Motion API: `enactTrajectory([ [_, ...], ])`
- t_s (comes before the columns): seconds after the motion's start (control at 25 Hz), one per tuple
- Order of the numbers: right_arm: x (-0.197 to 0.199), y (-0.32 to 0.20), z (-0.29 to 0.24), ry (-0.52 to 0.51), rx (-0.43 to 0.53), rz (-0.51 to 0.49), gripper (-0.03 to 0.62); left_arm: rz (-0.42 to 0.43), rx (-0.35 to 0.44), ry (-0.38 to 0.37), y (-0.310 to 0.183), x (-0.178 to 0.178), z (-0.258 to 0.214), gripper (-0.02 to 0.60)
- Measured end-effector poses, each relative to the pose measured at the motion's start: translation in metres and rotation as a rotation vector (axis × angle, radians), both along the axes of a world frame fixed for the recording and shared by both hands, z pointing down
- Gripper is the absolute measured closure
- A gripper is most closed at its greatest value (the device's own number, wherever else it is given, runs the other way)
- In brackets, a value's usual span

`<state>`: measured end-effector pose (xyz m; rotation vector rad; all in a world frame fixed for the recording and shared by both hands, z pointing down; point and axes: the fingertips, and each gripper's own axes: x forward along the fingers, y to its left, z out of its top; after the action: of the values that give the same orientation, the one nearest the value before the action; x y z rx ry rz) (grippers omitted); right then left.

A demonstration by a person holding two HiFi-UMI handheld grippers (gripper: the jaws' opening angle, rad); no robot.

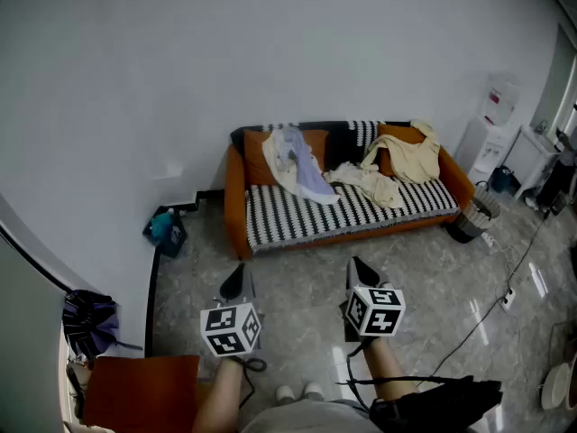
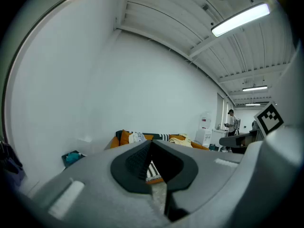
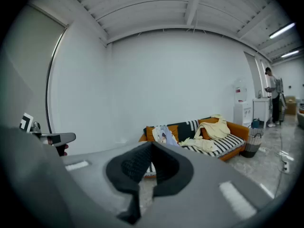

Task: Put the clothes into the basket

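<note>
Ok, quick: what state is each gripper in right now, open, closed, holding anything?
Left gripper: closed, holding nothing.
Right gripper: closed, holding nothing.

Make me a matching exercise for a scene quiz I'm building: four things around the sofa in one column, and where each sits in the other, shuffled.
Things:
1. cream garment
2. lilac-and-white garment
3. basket
4. teal object

Places, as the head view shows them:
A. on the floor by the wall, left of the sofa
B. on the floor at the sofa's right end
C. draped over the sofa's left half
D. piled on the sofa's right half

Pairs: 1-D, 2-C, 3-B, 4-A.
</note>
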<state>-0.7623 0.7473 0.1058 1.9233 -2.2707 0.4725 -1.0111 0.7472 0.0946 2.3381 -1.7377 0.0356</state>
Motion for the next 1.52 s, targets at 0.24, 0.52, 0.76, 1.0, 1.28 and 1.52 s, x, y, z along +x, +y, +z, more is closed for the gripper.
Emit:
enactTrajectory([
  [0.24, -0.013, -0.003, 0.0, -0.003, -0.005, 0.0, 0.591, 0.006, -0.001, -0.016, -0.002, -0.008, 0.001, 0.586],
  [0.52, -0.028, -0.006, 0.011, -0.054, -0.014, 0.026, 0.591, 0.019, -0.001, -0.01, -0.007, -0.025, 0.01, 0.586],
  [0.76, -0.02, -0.007, 0.029, -0.057, -0.056, 0.083, 0.591, 0.026, -0.019, 0.007, -0.019, -0.031, 0.025, 0.586],
  [1.0, 0.008, -0.022, 0.038, -0.064, -0.079, 0.149, 0.591, 0.065, -0.045, 0.007, -0.045, -0.018, 0.035, 0.586],
  [1.28, 0.058, -0.073, 0.042, -0.065, -0.089, 0.187, 0.591, 0.114, -0.044, -0.001, -0.112, 0.033, 0.038, 0.586],
  [1.52, 0.128, -0.138, 0.032, -0.05, -0.089, 0.218, 0.591, 0.148, -0.053, 0.015, -0.188, 0.104, 0.036, 0.586],
])
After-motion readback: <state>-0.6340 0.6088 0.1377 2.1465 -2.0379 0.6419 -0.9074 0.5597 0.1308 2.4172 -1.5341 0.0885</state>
